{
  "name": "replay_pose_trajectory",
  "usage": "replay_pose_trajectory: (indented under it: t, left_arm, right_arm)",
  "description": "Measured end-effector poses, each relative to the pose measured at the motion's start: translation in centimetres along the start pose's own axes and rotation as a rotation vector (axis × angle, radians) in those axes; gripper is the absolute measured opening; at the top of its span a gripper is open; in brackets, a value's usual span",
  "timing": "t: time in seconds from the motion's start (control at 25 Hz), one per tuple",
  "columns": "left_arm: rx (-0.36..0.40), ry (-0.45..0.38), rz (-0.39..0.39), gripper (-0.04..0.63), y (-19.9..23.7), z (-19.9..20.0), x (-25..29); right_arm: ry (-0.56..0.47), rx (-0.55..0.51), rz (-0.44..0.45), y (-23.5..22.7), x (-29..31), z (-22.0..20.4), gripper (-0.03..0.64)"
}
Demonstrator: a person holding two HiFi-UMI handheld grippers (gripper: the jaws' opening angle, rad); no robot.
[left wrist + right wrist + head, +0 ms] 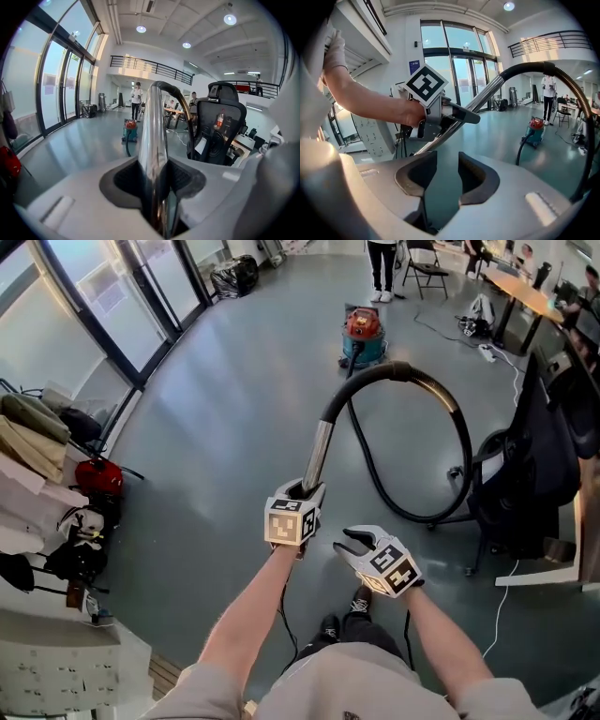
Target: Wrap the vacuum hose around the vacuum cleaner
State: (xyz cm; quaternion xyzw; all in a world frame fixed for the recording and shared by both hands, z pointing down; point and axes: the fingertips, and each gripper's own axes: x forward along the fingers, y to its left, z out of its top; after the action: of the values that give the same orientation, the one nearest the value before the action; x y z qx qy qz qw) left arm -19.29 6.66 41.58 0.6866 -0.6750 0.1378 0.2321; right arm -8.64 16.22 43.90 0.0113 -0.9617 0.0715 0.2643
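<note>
Fingers of the left gripper (304,491) are clamped on the wand (319,448), well apart from the vacuum cleaner (364,334), presumably so the hose (452,409) can be brought there; right gripper (356,542) fingers are spread, empty.

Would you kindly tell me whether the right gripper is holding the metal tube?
No, the right gripper has its fingers apart and empty; the left gripper grips the metal tube.

Head cam: steeply down onto floor (234,427), vacuum cleaner (364,334) far ahead. Left gripper cam: close behind own jaws, along metal tube (152,136), facing same way. Right gripper cam: aimed across at left gripper (461,114), windows (459,61) behind. Shared by all 3: vacuum cleaner & hose (441,399).
</note>
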Motion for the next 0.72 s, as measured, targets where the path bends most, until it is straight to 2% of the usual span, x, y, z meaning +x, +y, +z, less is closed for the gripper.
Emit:
replay_pose_trajectory:
  t: [0.28,0.52,0.72]
  left_arm:
    - [-0.089,-0.035,-0.037,0.155,-1.5,2.5,6.5]
    - [-0.083,-0.048,-0.073,0.155,-5.0,5.5,11.3]
    - [-0.077,-0.054,-0.112,0.155,-7.1,7.6,14.2]
  right_arm:
    - [0.007,0.050,0.011,-4.4,1.1,-1.1,0.172]
    - [0.029,0.131,0.021,-6.6,1.7,-3.4,0.202]
    - [-0.006,0.269,-0.019,-8.9,3.0,-4.2,0.241]
